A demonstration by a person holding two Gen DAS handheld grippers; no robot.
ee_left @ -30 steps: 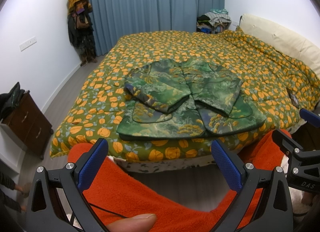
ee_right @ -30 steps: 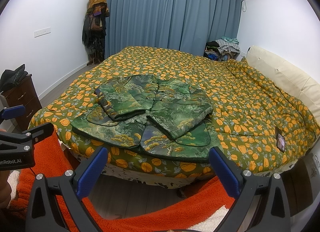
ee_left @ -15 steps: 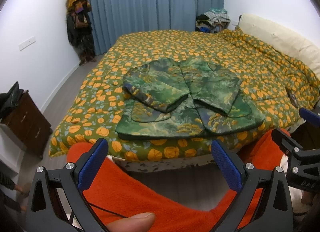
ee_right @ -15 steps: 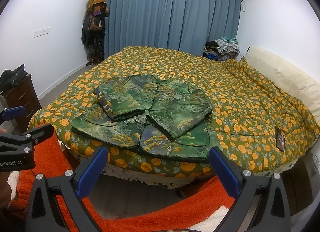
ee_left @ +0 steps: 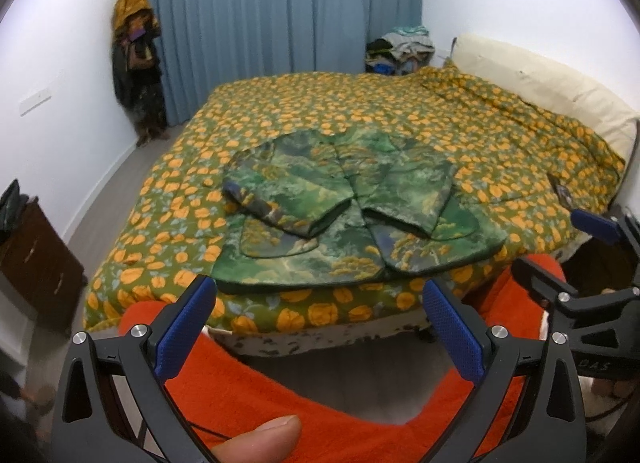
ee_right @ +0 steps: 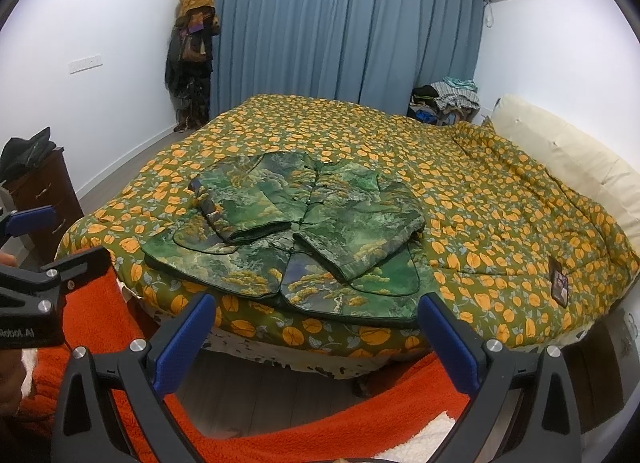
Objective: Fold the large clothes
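A green padded jacket with a printed landscape pattern (ee_left: 352,219) is seen lying flat on a bed covered by a green quilt with orange fruit print (ee_left: 400,111), close to the bed's near edge. Both sleeves are already laid inward across the chest, their cuffs nearly meeting at the middle, while the hem lies spread wide along the near side. The left gripper (ee_left: 320,327) is held well open and empty, near the bed's edge but apart from the jacket. The right gripper (ee_right: 316,331) is likewise spread wide and holds nothing; it is seen to hover just short of the hem. A person's thumb (ee_left: 264,439) and an orange fleece garment (ee_left: 280,391) are visible below the grippers. A small dark phone (ee_right: 559,283) lies on the quilt to the far right. The jacket is judged soft, thick and fairly light, likely to bend in bulky folds rather than crisp creases. The two near hem corners are judged the best places to be pinched, so the lower part can be lifted over toward the collar
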